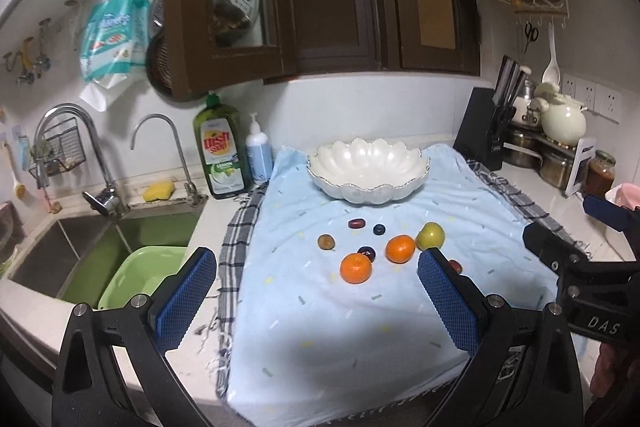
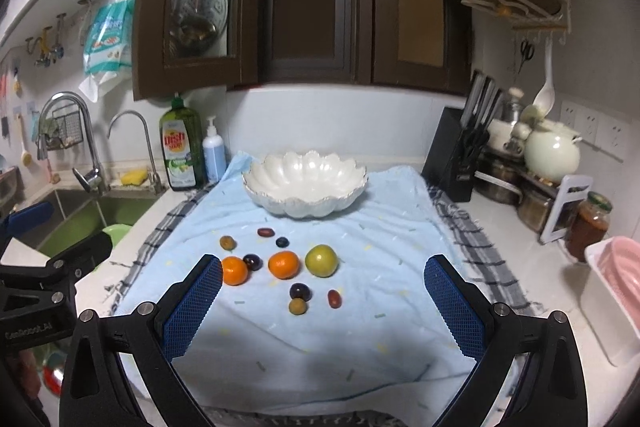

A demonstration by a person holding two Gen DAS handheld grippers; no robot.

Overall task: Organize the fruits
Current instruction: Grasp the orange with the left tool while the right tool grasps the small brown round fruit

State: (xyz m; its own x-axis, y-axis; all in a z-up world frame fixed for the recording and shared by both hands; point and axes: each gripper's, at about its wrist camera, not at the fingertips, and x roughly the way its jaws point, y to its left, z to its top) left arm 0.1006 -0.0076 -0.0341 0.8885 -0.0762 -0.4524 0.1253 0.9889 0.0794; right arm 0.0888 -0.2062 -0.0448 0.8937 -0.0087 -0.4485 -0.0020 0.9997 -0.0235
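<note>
A white scalloped bowl (image 1: 368,169) (image 2: 305,183) stands empty at the back of a light blue cloth (image 1: 340,307) (image 2: 320,339). In front of it lie two oranges (image 1: 355,268) (image 2: 283,264), a green apple (image 1: 430,235) (image 2: 321,259) and several small dark and red fruits (image 2: 299,291). My left gripper (image 1: 316,301) is open and empty above the cloth's near left part. My right gripper (image 2: 323,307) is open and empty, hovering just short of the fruits. The right gripper also shows at the right edge of the left wrist view (image 1: 580,267).
A sink (image 1: 80,259) with a green basin (image 1: 140,279) and two taps lies left. Dish soap (image 1: 222,151) and a pump bottle (image 1: 258,151) stand by it. A knife block (image 2: 456,155), pots, a jar (image 2: 588,223) and a pink-lined tub (image 2: 616,291) stand right.
</note>
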